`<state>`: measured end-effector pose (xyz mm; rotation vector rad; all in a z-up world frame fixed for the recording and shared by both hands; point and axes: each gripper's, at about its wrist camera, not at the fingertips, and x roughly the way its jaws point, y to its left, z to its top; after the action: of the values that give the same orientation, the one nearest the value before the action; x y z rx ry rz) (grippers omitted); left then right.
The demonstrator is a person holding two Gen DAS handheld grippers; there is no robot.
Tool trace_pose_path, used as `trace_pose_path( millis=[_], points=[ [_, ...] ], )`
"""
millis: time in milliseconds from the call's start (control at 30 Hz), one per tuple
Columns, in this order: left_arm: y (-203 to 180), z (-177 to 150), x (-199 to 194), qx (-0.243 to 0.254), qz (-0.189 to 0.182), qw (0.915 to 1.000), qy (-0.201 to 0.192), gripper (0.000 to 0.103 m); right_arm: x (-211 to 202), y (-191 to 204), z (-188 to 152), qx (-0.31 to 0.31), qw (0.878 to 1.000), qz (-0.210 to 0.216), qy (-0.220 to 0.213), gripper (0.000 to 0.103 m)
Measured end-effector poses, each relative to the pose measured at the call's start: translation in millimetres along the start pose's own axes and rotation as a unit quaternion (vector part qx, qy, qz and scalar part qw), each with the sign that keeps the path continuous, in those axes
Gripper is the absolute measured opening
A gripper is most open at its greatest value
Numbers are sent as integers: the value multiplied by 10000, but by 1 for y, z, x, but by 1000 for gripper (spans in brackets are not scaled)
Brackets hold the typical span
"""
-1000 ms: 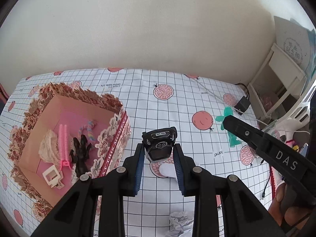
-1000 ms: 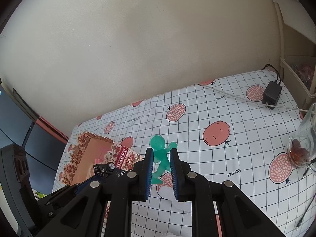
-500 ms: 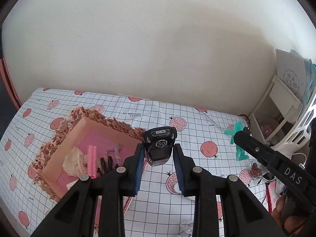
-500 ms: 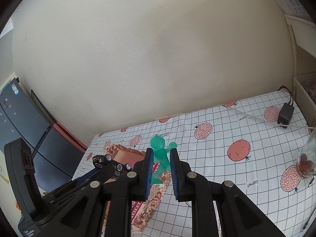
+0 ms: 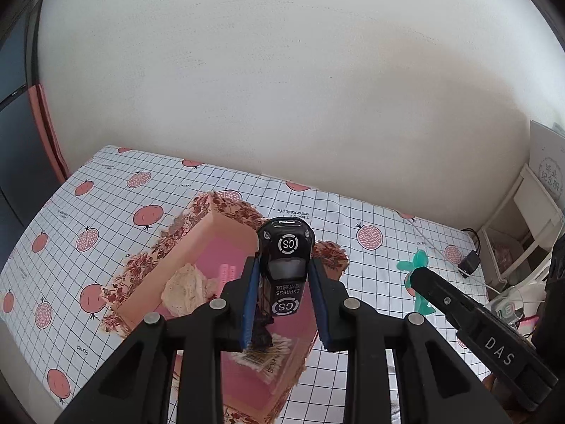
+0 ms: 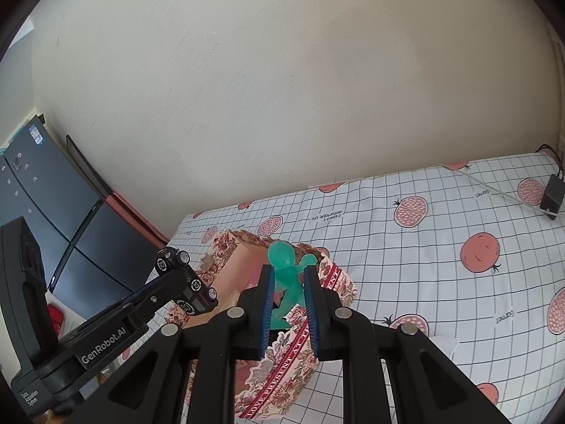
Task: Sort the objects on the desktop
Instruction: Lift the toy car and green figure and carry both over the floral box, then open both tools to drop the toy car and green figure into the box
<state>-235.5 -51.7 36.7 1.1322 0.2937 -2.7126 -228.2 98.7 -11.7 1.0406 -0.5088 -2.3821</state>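
My left gripper (image 5: 282, 304) is shut on a black toy car (image 5: 285, 268), nose up, held above the open pink floral box (image 5: 197, 243). In the right wrist view the same car (image 6: 187, 286) hangs at the left, clamped by the left gripper (image 6: 178, 291). My right gripper (image 6: 287, 298) is shut on a translucent green figure (image 6: 287, 279), held over the box's near corner (image 6: 307, 339). In the left wrist view the green figure (image 5: 416, 272) sticks out past the right gripper's arm. Inside the box lie a lace piece (image 5: 187, 288), pink clips (image 5: 227, 272) and a pack of cotton swabs (image 5: 268, 353).
The box sits on a grid-pattern tablecloth with red fruit prints (image 6: 441, 247). A black power adapter (image 6: 551, 194) with its cable lies at the far right. A white shelf unit (image 5: 526, 226) stands at the right edge; a dark cabinet (image 6: 53, 212) stands left of the table.
Both grippers rose and moved left toward the box. The car now hangs over the box's inside, and the green figure has come over the box's near corner.
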Motion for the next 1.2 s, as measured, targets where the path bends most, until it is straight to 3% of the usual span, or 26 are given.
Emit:
trace_pose_path(
  millis=[700,1200],
  points=[
    [46,-7,17,-453,181,9985,268,30,53,39,-28,-198,9976,345,566,19],
    [70,-19,49,-953,149,9930,685,30,90,42,-44,-213,9951,203,940,19]
  ],
)
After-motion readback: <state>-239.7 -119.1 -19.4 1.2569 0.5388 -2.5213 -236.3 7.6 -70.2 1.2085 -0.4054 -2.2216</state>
